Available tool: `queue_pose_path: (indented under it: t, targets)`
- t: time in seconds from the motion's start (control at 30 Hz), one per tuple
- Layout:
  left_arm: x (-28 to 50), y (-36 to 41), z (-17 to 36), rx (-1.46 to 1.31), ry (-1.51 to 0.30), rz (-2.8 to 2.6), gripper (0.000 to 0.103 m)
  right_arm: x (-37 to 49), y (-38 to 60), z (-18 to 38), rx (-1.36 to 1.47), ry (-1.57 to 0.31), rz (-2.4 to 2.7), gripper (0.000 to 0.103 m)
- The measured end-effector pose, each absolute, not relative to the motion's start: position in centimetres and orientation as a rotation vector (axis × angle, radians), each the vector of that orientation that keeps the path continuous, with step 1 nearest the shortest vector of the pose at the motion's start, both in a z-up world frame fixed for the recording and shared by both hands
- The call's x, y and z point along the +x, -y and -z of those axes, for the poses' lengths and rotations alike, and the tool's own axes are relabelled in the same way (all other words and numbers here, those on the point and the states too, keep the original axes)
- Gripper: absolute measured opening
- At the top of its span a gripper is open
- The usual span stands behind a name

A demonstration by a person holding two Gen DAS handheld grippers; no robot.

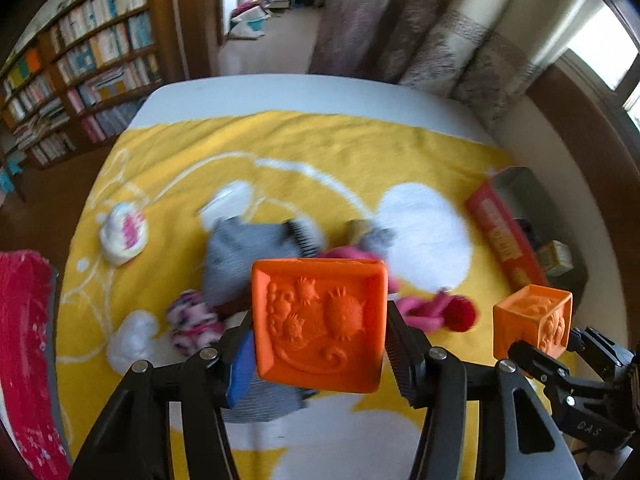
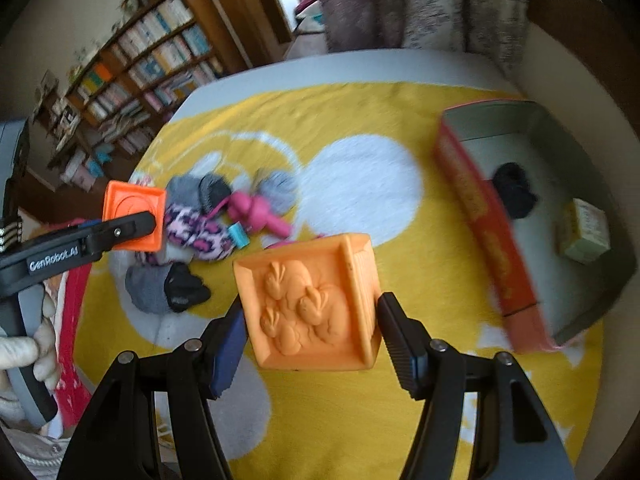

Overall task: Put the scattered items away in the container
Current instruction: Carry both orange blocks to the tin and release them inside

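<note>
My left gripper (image 1: 320, 344) is shut on an orange embossed rubber block (image 1: 320, 320), held above a pile of socks (image 1: 240, 256). My right gripper (image 2: 310, 320) is shut on a second orange block (image 2: 312, 300), lifted over the yellow blanket. Each view shows the other gripper too: the right gripper (image 1: 548, 340) with its block (image 1: 532, 320), and the left gripper (image 2: 136, 224) with its block (image 2: 134, 204). The container, a red-sided box (image 2: 480, 208), lies to the right with a black sock (image 2: 514, 196) and a small carton (image 2: 584, 236) inside.
Grey, pink-patterned (image 2: 196, 232) and pink (image 2: 256, 210) socks lie mid-blanket, with a rolled white sock (image 1: 124, 236) and a white ball (image 1: 132, 340) further left. The yellow blanket (image 1: 280, 140) covers a white table. A red cloth (image 1: 24, 340) lies left; a hand (image 2: 24, 352) holds the left gripper's handle.
</note>
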State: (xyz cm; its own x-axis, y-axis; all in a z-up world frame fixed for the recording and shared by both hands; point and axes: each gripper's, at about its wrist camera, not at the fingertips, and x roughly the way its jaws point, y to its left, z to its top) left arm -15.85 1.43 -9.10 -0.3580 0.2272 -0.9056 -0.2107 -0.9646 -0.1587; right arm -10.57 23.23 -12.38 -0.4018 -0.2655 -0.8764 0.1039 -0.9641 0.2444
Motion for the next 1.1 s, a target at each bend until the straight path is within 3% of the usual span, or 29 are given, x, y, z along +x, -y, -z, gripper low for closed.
queue_pose_path:
  t: [0.37, 0.87, 0.97, 1.03, 1.1]
  targets:
    - [-16.5, -13.3, 6.1, -1.466, -0.098, -2.259, 0.058, -9.4, -33.0, 9.3, 1.536, 0.339, 2.711, 0.067]
    - [-17.7, -28.2, 4.2, -1.332, -0.227, -2.102, 0.059, -9.3, -39.7, 9.4, 1.536, 0.398, 2.804, 0.069]
    - [-17.9, -29.7, 4.0, -1.333, -0.233, -2.093, 0.062, -9.4, -40.5, 10.0, 1.559, 0.423, 2.792, 0.073]
    - [-18.0, -30.0, 4.0, -1.330, -0.234, -2.103, 0.075, -9.3, -40.8, 10.3, 1.564, 0.431, 2.791, 0.075]
    - [-17.9, -30.0, 4.0, -1.331, -0.248, -2.114, 0.075, -9.3, -41.1, 10.6, 1.569, 0.435, 2.788, 0.076]
